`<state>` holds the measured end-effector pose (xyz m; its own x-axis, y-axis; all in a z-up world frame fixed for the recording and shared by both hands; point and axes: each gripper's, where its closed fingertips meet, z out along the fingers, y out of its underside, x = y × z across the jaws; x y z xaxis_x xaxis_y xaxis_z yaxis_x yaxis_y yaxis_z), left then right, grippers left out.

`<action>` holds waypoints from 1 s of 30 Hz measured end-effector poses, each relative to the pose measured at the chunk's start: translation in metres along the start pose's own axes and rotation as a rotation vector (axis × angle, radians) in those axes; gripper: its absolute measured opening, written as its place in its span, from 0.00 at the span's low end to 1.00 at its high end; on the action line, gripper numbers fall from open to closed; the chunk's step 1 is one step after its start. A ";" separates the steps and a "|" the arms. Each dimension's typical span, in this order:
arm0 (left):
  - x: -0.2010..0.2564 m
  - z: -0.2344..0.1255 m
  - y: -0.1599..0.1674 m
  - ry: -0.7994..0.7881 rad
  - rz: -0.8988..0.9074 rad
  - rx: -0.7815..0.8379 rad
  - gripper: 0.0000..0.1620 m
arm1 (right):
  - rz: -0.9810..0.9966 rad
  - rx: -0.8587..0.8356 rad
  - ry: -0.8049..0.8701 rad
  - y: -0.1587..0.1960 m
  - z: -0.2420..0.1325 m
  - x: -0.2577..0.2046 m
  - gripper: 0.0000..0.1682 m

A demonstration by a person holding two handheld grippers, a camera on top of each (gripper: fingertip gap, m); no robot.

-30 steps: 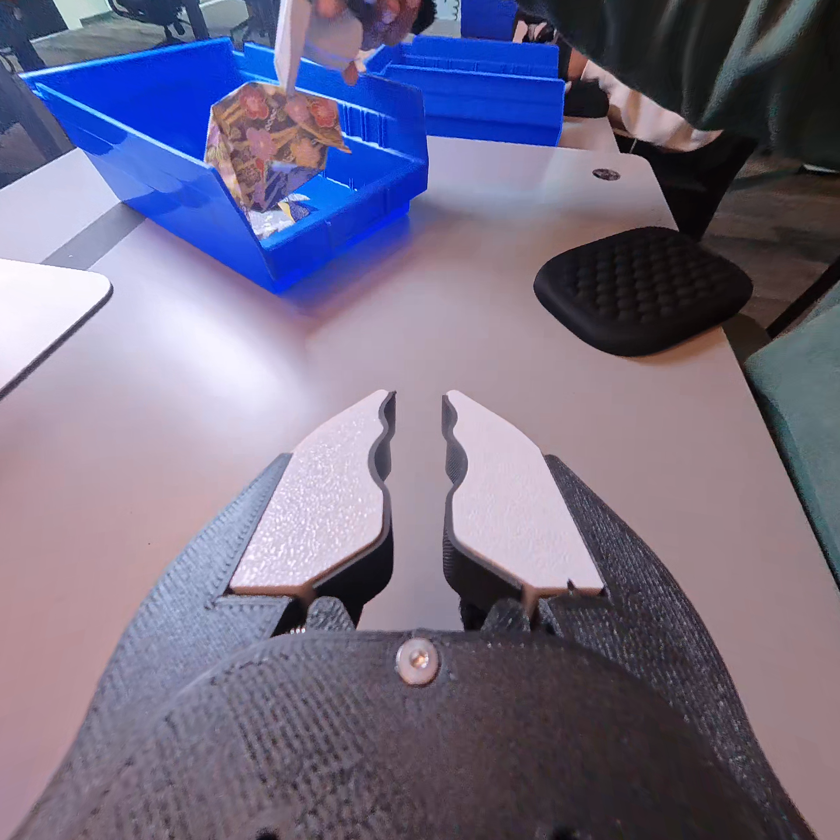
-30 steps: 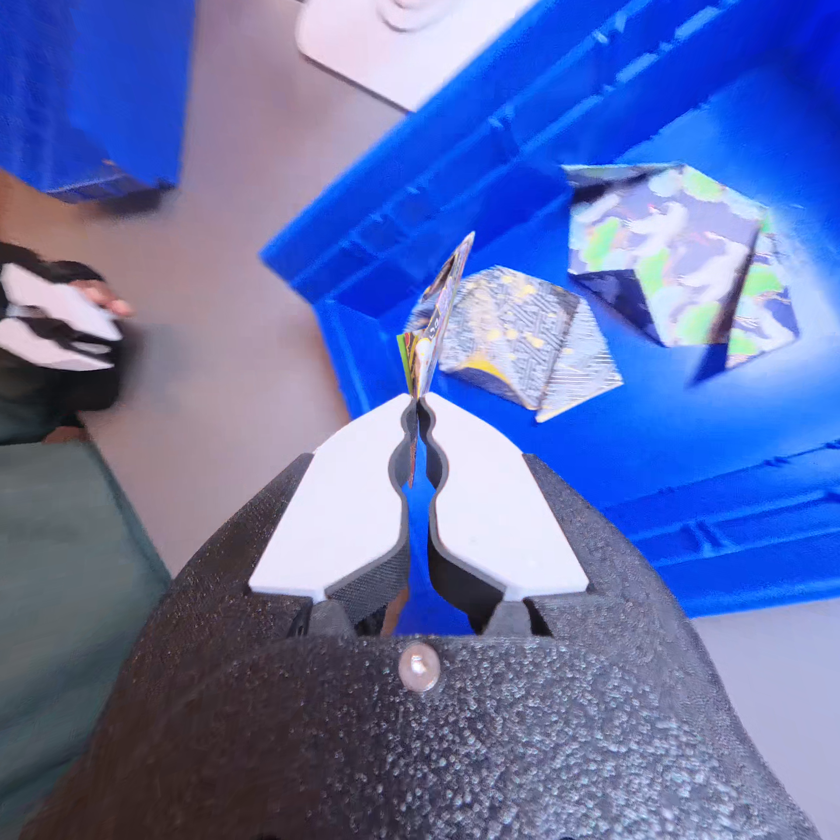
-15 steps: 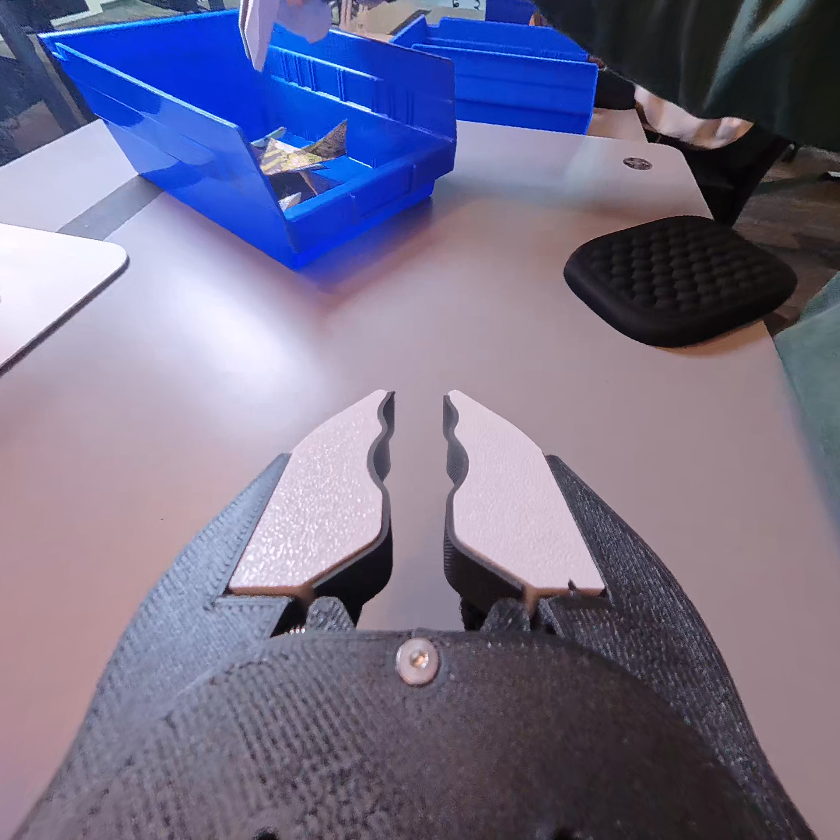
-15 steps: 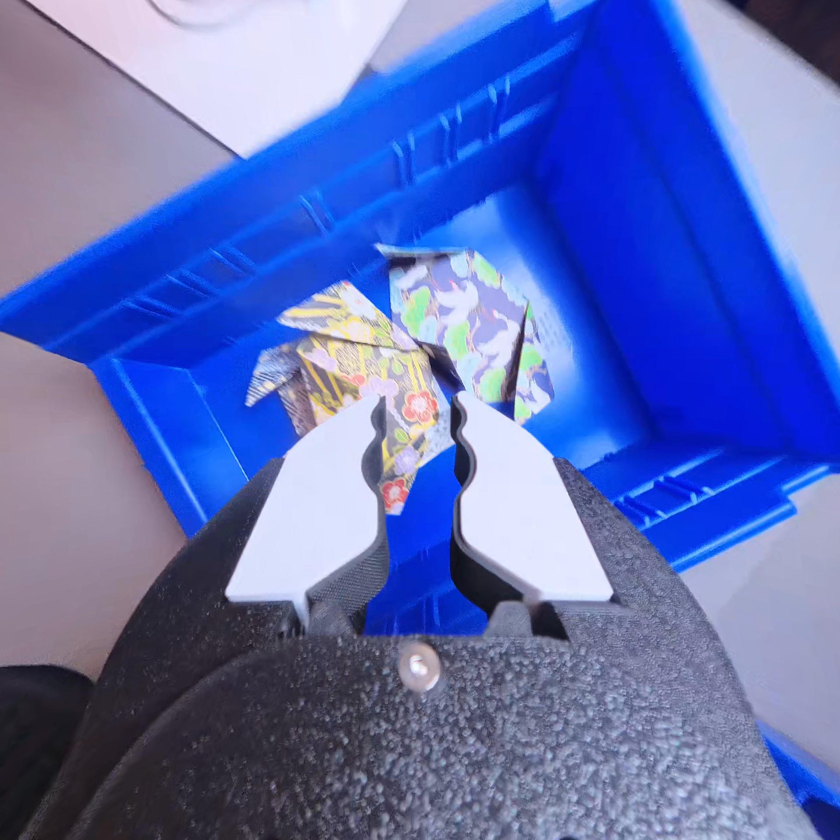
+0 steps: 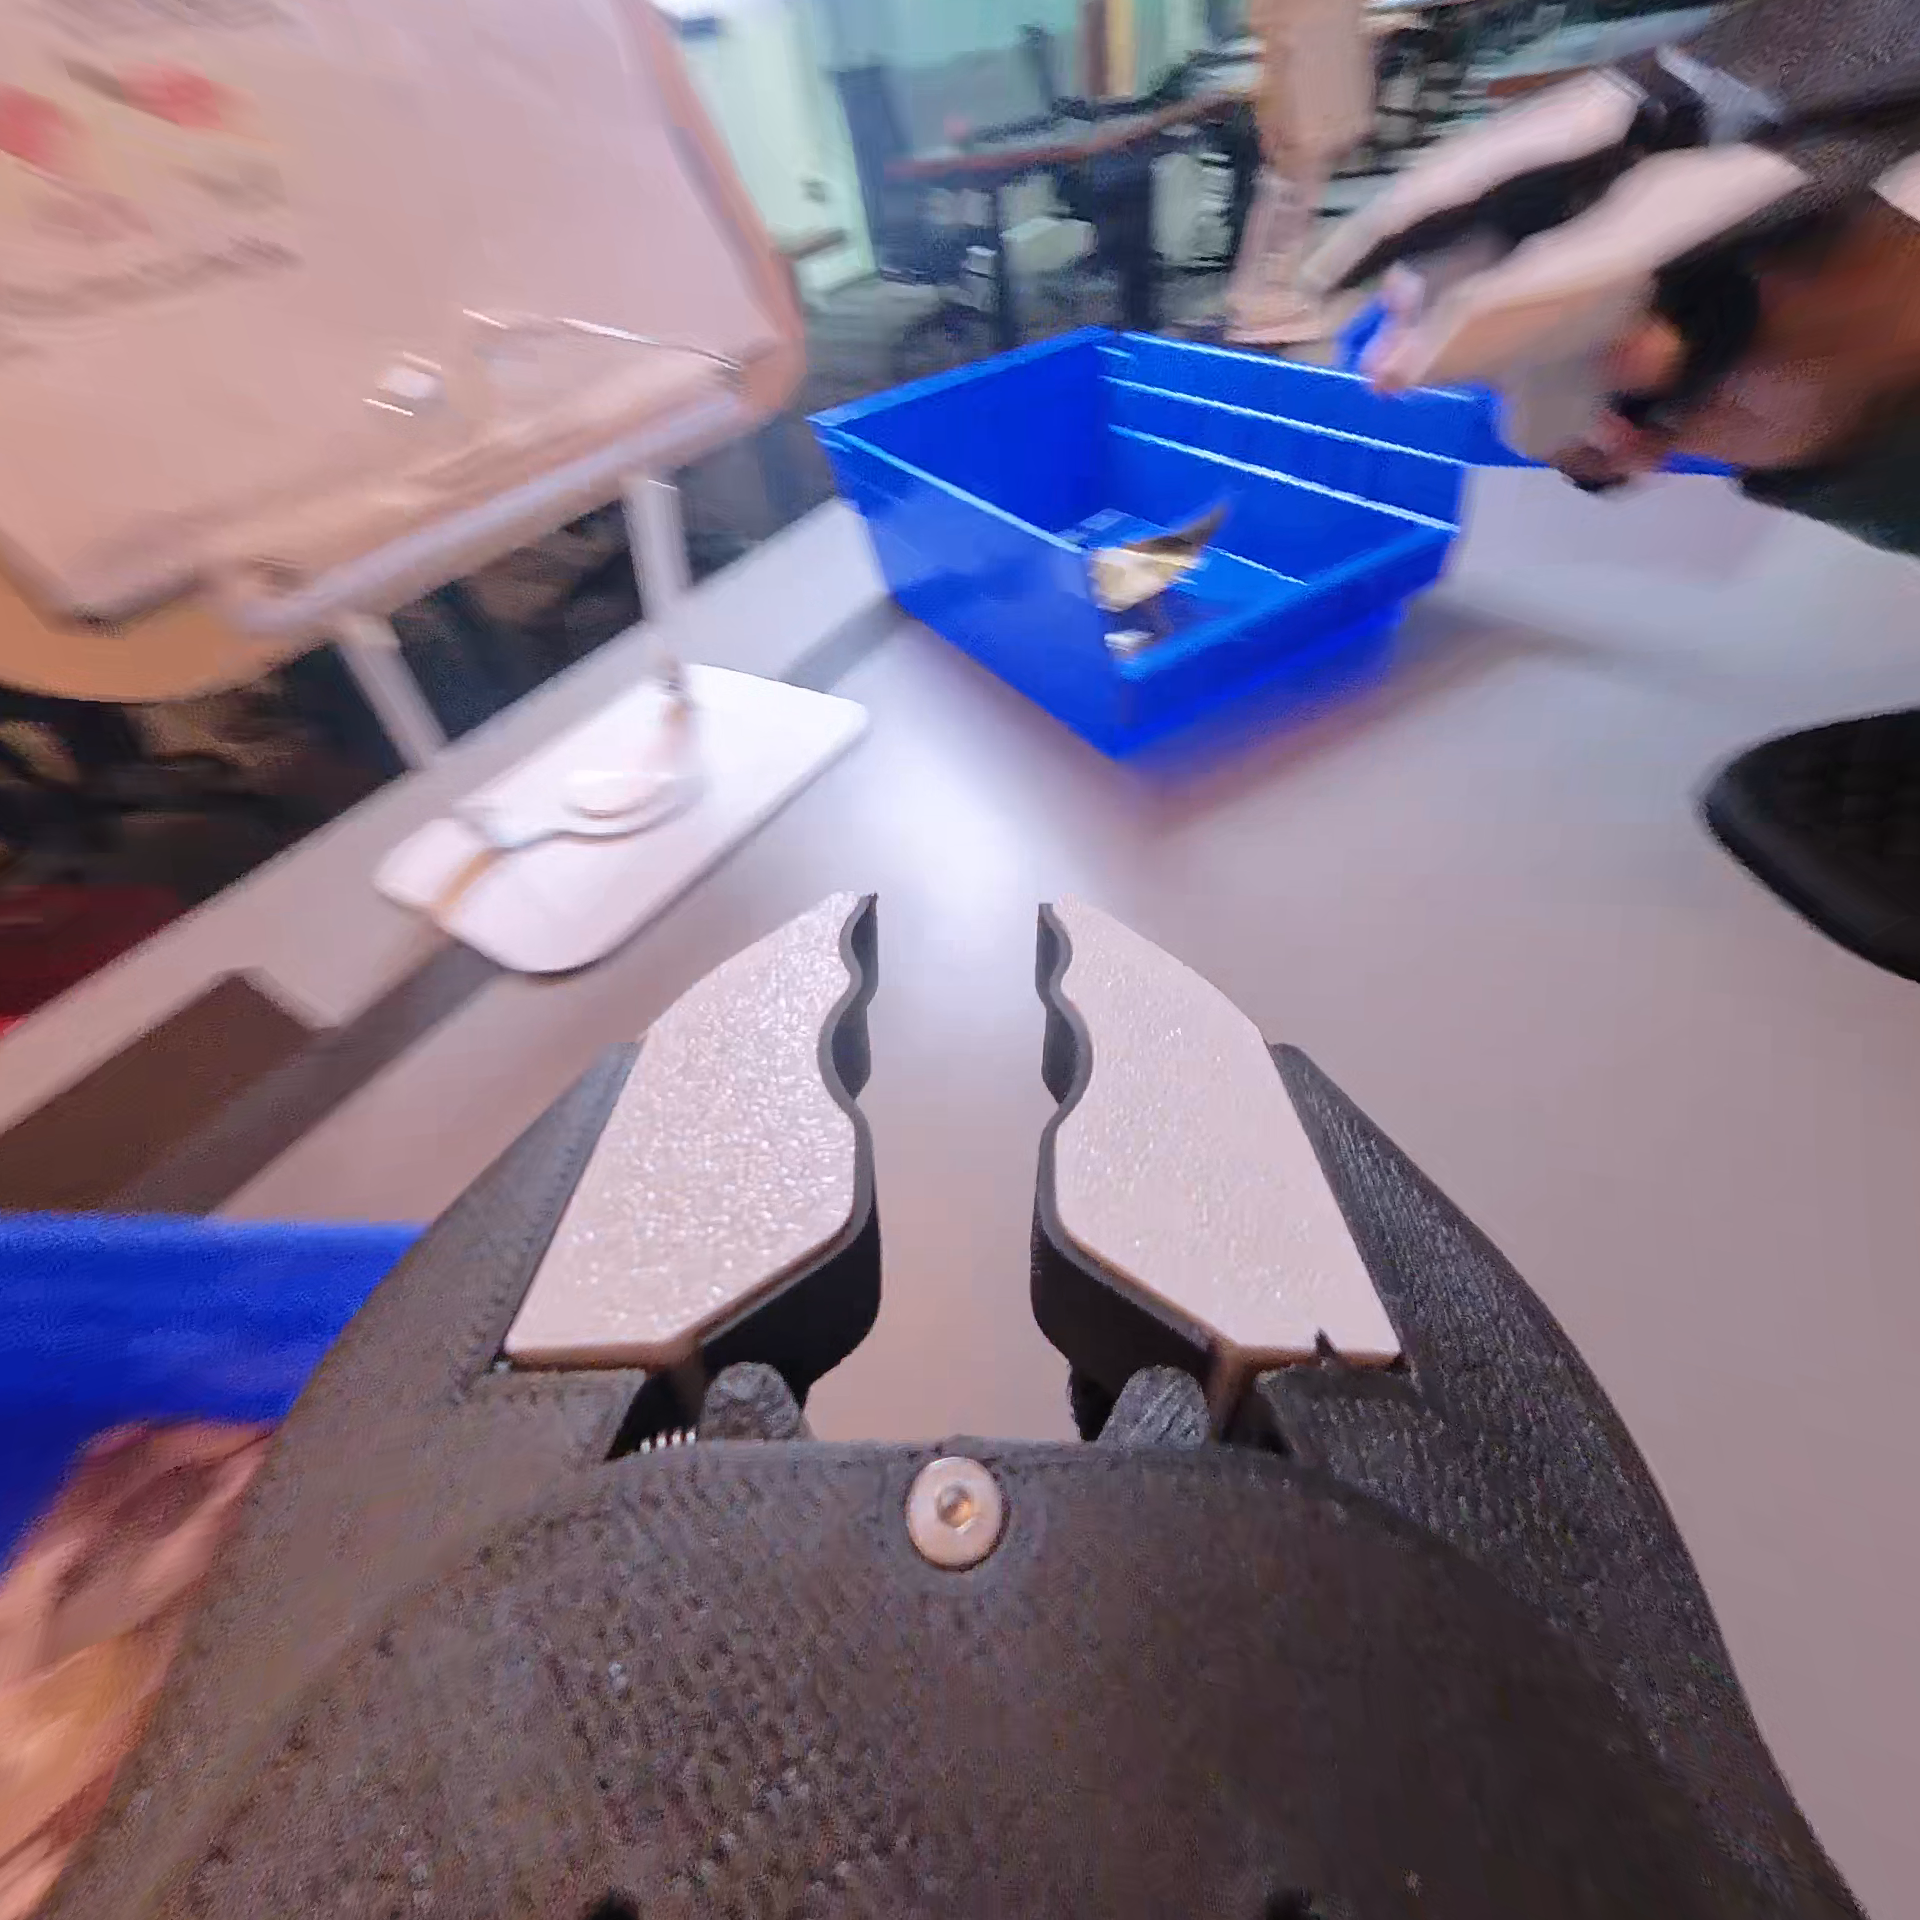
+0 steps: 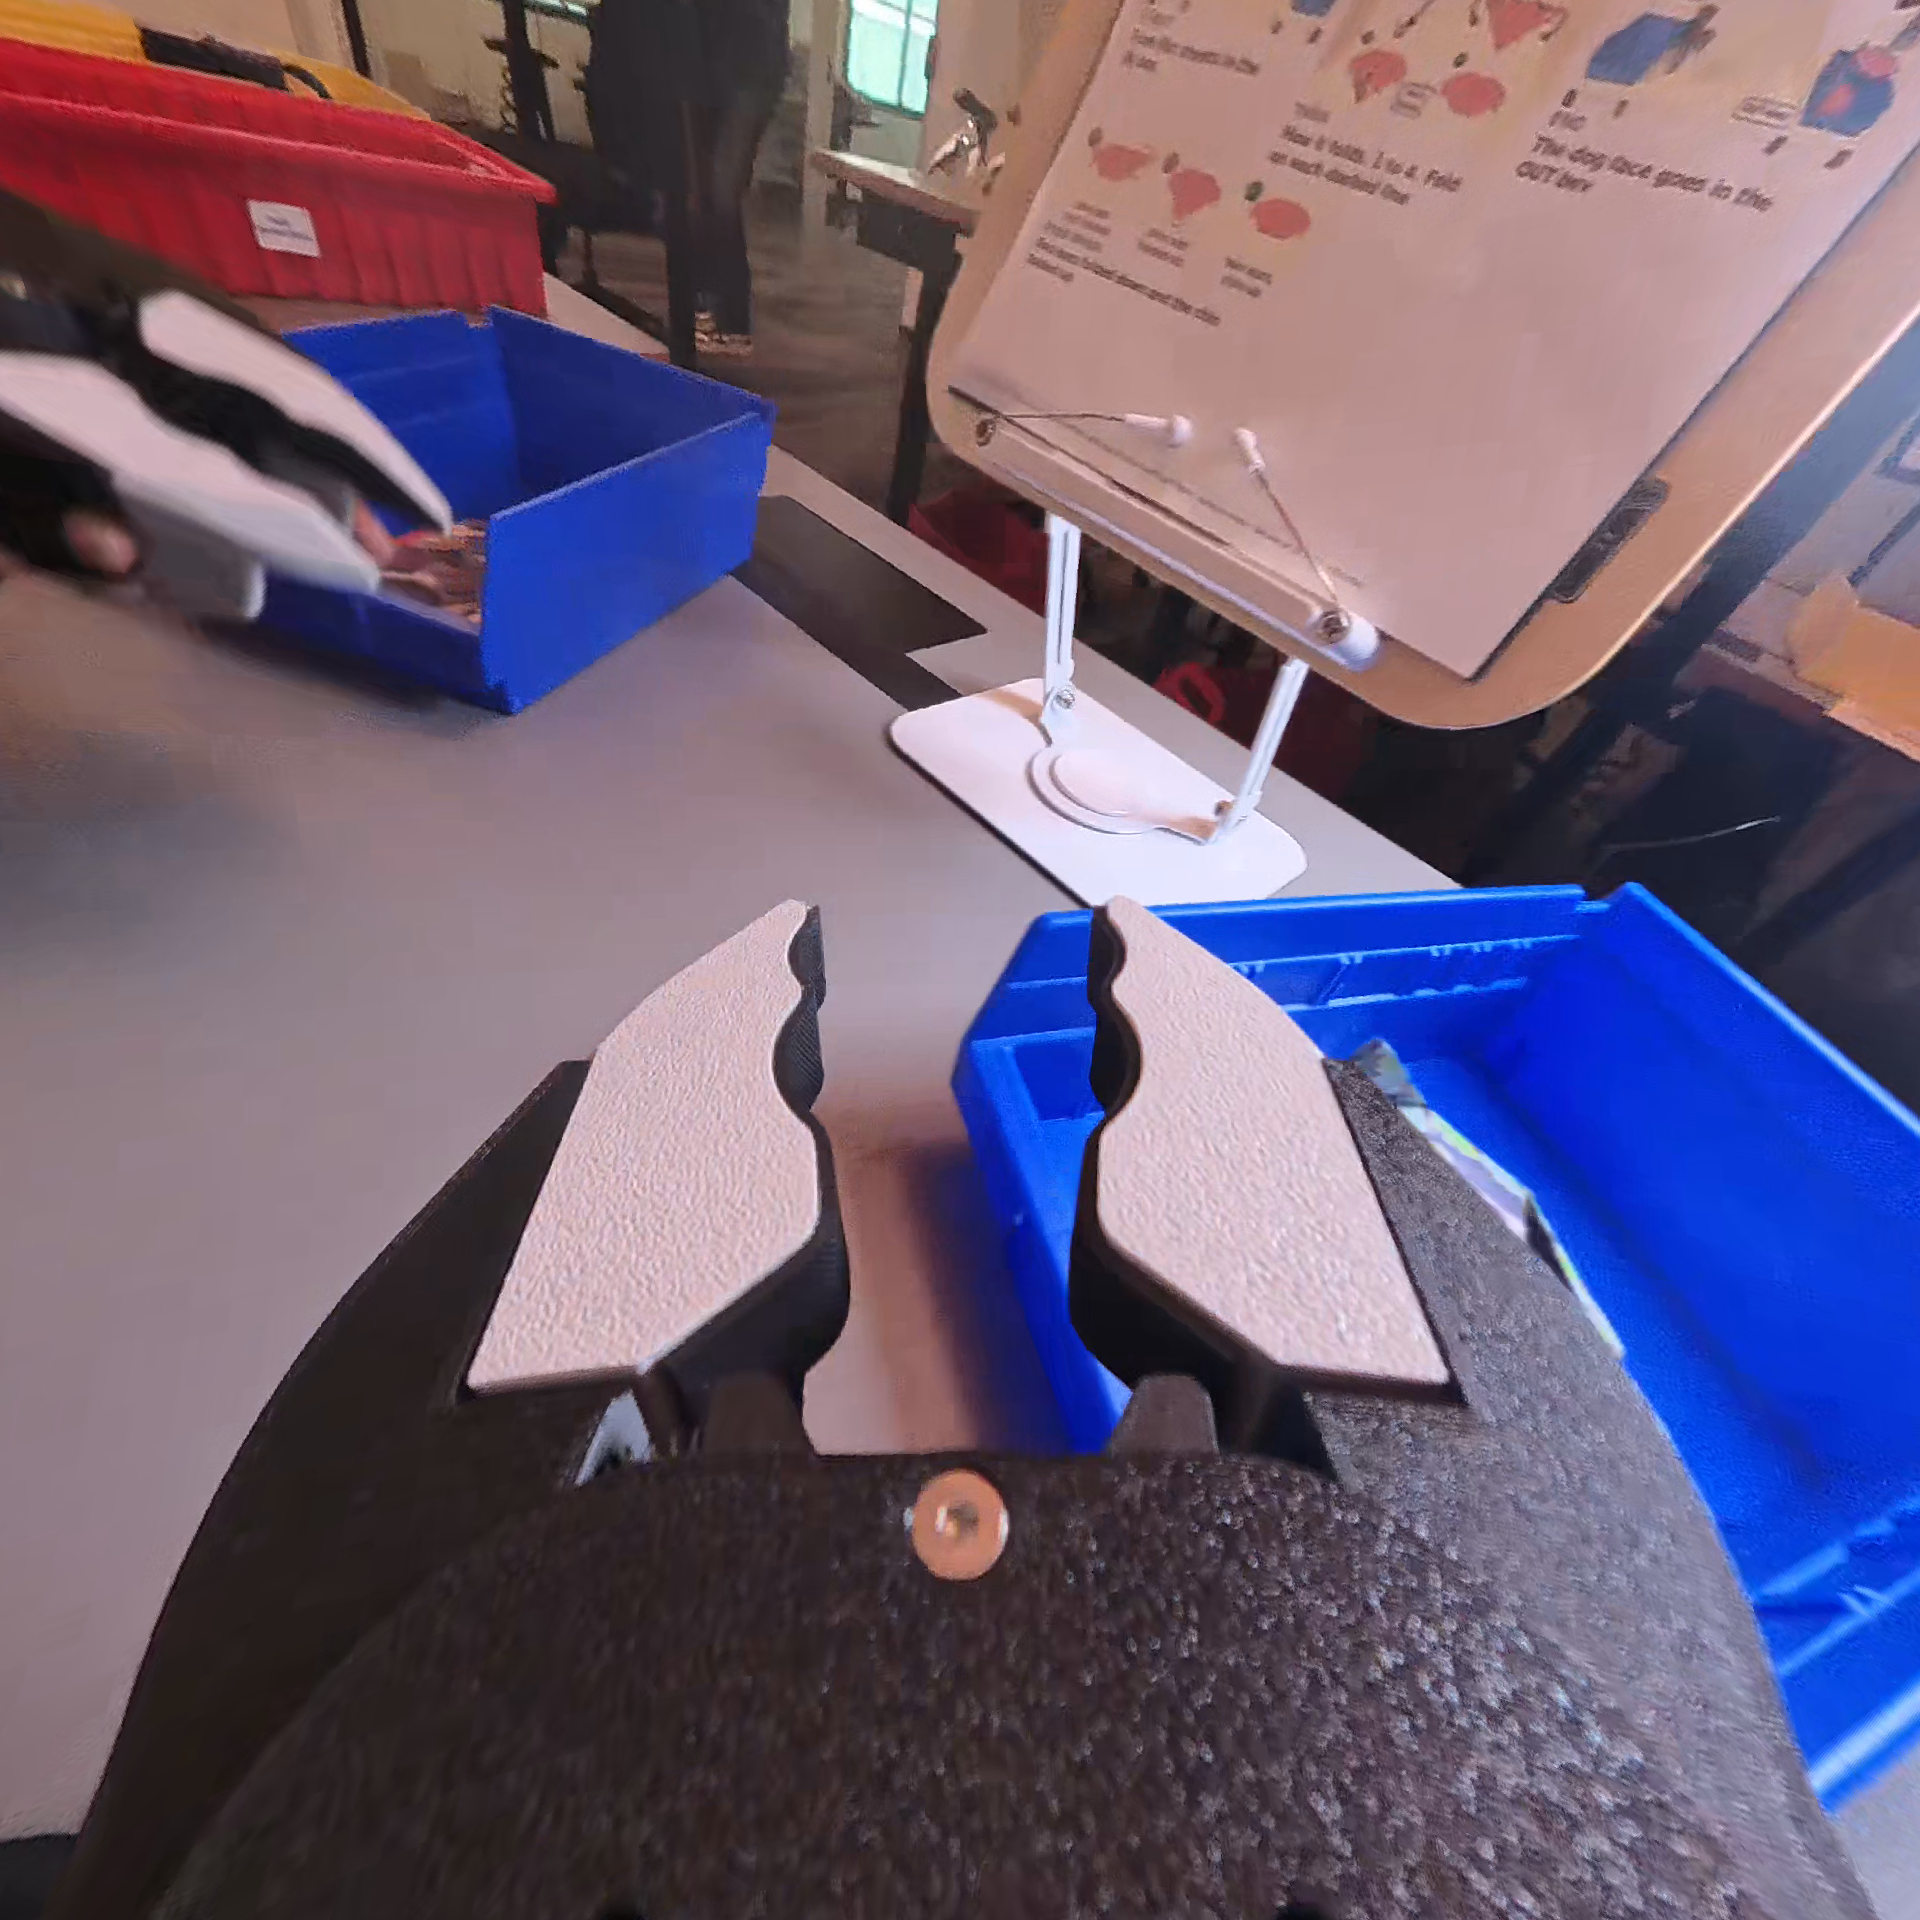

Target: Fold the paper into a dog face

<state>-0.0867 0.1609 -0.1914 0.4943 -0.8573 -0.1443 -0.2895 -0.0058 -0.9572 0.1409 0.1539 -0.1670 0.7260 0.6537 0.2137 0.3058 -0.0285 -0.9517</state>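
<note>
Several folded patterned papers (image 5: 1143, 556) lie in a blue bin (image 5: 1278, 468) at the far side of the grey table. One also shows in the right wrist view (image 6: 1475, 1164), in that bin (image 6: 1714, 1195), partly hidden by my right finger. My right gripper (image 6: 956, 925) is open and empty, over the bin's near-left corner; it also shows in the left wrist view (image 5: 1356, 312). My left gripper (image 5: 956, 925) is open and empty above the bare table. In the right wrist view it (image 6: 405, 545) is over a second blue bin (image 6: 623, 499) that holds patterned paper (image 6: 436, 566).
An instruction board (image 6: 1455, 260) stands on a white stand base (image 6: 1101, 800) between the two bins. A red bin (image 6: 260, 177) sits behind the second blue bin. A black pad (image 5: 1829, 821) lies at the table's right. Some 25 cm of space lies between my two pairs of fingers.
My right gripper opened and dropped the folded paper into the bin, then drew back and tilted up. My left gripper swung left towards the second bin and opened a little wider.
</note>
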 end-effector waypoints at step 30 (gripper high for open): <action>-0.178 -0.077 0.199 -0.099 -0.321 -1.132 0.68 | 0.036 -0.018 -0.135 0.052 0.009 -0.042 0.24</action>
<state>-0.2954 0.2731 -0.3368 0.7238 -0.6900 -0.0046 -0.6777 -0.7097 -0.1926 0.1207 0.1323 -0.2278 0.6473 0.7480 0.1466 0.2927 -0.0664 -0.9539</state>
